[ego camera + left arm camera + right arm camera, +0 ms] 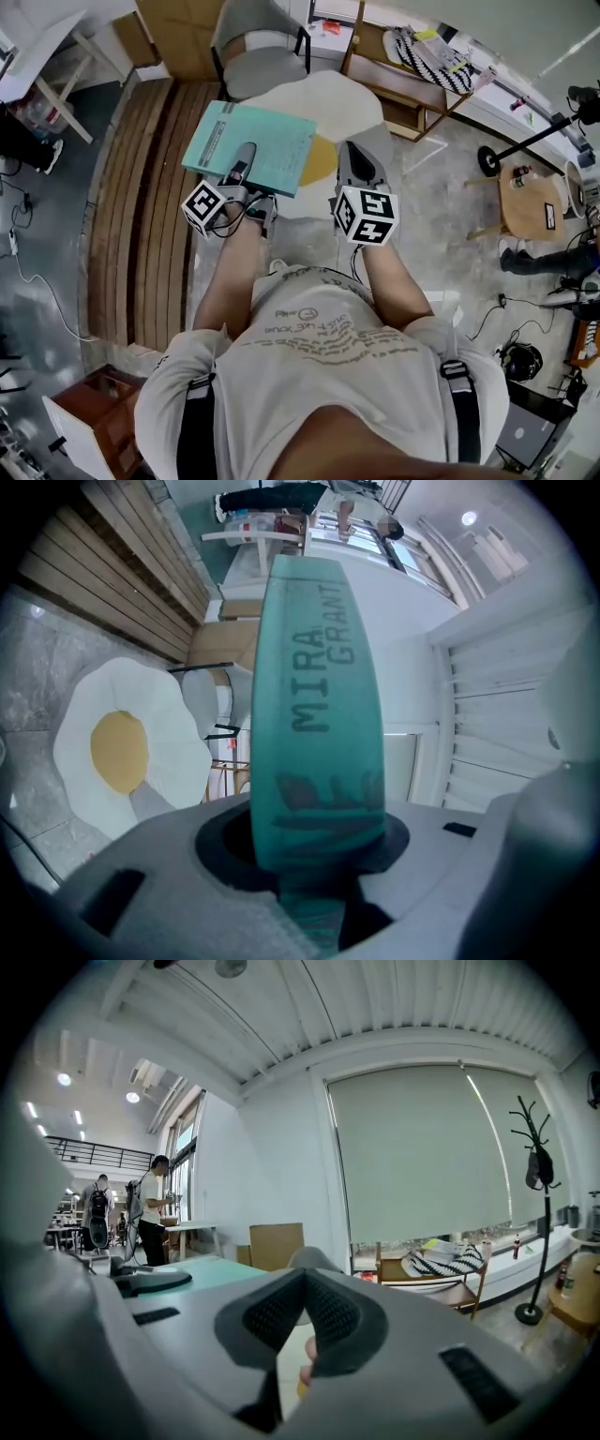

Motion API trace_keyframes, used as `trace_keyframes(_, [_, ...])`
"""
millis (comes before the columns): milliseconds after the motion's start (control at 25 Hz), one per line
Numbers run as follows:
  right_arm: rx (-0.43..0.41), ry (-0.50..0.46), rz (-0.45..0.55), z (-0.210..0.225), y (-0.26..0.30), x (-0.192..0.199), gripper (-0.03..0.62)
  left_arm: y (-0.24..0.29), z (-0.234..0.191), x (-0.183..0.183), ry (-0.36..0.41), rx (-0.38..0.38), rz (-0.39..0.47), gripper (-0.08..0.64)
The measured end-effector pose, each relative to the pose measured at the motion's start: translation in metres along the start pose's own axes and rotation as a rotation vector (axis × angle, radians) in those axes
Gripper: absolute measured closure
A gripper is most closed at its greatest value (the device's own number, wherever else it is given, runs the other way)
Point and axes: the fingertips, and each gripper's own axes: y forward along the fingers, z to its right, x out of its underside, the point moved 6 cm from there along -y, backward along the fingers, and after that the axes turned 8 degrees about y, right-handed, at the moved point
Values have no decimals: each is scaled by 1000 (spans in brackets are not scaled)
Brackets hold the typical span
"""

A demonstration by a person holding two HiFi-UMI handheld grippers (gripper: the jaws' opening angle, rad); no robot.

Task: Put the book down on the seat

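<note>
A teal book [251,142] lies flat in front of me, and my left gripper [246,157] is shut on its near edge. In the left gripper view the book's spine [319,696], printed with MIRA GRANT, stands pinched between the jaws of the left gripper [319,850]. My right gripper [361,155] is level beside the book, to its right, and apart from it. Its pads [272,1312] meet at the tips with nothing between them. The seat, a grey chair [258,70] with black armrests, stands beyond the book; its back [314,1258] peeks over the right jaws.
A white fried-egg rug [328,103] covers the floor under the grippers and in front of the chair. Wooden slats [141,187] run along the left. A wooden rack [412,66] holding a striped cloth is at the right, and a small round table [530,202] is farther right.
</note>
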Motion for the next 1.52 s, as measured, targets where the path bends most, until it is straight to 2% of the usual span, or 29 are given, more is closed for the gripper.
trace_keyframes(200, [49,2,-1,-6,17,0,565,27,-6,-13,-12,16,-66,393])
trace_keyframes(440, [113,29,-11,10,15,2,565,43,-22,5,-39,-21,-150,393])
trace_keyframes(680, [128,44,-16,22,17,5,565,59,-21,15,-40,-18,-196,393])
trace_keyframes(1000, [96,33,4,49,41,-11,565,93,-15,16,-8,-12,-168,393])
trace_keyframes(1520, [34,38,14,90,112,-42,565,164,-16,12,15,-34,-127,393])
